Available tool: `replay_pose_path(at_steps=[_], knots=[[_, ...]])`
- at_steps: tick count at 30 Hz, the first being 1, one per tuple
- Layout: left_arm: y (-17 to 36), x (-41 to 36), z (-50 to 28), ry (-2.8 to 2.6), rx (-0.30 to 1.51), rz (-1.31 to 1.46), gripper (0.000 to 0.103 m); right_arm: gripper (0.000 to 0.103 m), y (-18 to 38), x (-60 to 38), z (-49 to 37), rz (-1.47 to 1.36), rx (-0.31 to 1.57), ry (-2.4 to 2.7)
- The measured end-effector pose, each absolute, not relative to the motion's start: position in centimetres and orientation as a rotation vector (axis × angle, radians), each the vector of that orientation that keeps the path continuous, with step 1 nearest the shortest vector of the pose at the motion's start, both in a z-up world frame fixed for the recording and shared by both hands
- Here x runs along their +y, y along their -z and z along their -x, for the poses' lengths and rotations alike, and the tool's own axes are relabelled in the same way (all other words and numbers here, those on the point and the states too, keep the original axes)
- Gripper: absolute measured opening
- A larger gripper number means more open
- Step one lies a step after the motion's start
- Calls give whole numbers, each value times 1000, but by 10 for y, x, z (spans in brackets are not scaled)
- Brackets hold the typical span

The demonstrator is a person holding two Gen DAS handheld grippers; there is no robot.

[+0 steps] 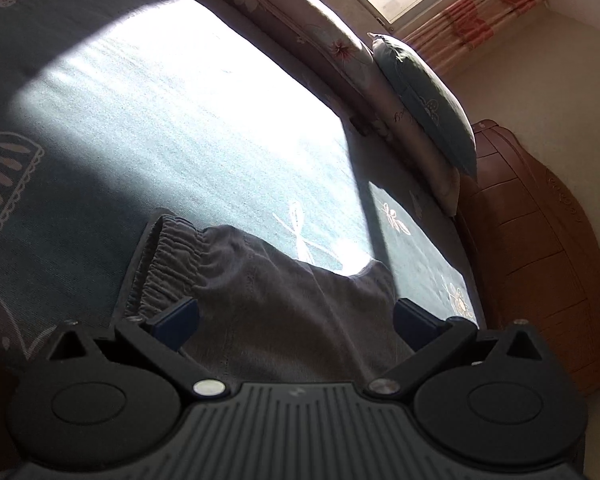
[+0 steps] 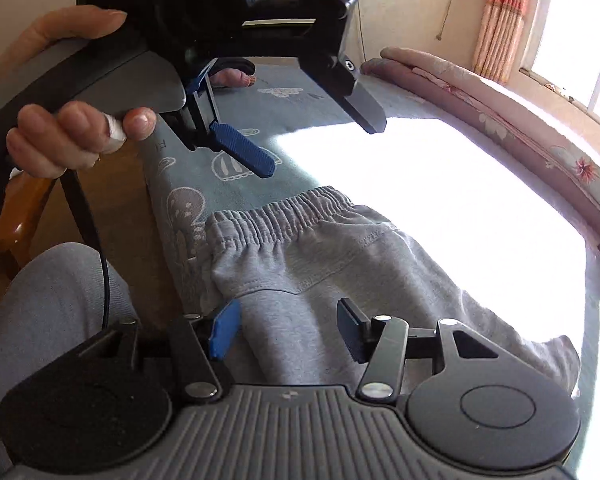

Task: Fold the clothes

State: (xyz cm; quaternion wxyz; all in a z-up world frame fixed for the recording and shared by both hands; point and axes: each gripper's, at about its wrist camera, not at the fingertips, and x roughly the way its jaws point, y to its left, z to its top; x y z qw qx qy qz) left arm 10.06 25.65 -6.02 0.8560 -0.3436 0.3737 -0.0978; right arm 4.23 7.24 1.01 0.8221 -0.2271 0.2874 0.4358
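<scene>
Grey sweatpants (image 2: pixel 300 264) lying folded on bed (image 2: pixel 284 92), further folding possibly remaining; left tool (image 2: pixel 320 144) spreading wide, right tool (image 2: pixel 286 330) half-spread, both gripping nothing.

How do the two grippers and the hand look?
Left gripper: black body, grey handle, one blue ribbed pad and one black finger, faint lettering on top, a black cable hanging below. Right gripper: grey ribbed base, black round hubs, silver rivets, blue and dark pads. The hand wears a white finger wrap.
</scene>
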Motion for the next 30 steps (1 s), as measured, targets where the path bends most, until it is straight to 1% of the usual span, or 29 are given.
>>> replay_pose_path(at_steps=[1,2,3,4,5,6,9,12,15,19,21,25,30], knots=[[64,249,-107,219,793,699,102,55,-10,57,-48,457,630,-893],[68,244,-113,225,799,678,102,46,-6,39,-53,428,653,-852],[73,243,-118,210,801,663,102,41,-3,24,-56,392,685,-827],[79,243,-124,196,804,648,102,32,0,9,-60,355,717,-801],[86,244,-130,174,810,639,102,26,4,-5,-63,319,748,-777],[94,248,-135,144,823,649,102,24,12,-15,-63,287,774,-764],[111,261,-139,167,819,693,102,24,34,-44,-59,227,857,-729],[109,271,-129,193,802,730,102,24,51,-61,-24,198,850,-728],[85,269,-112,196,777,678,102,24,44,-72,-29,156,846,-709],[51,247,-84,290,714,537,102,24,30,-68,-41,140,780,-751],[46,227,-75,327,720,436,102,24,20,-58,-56,112,757,-781],[54,196,-65,312,768,251,102,24,6,-26,-92,113,714,-836],[82,189,-58,269,853,152,102,24,-1,35,-133,167,742,-912]])
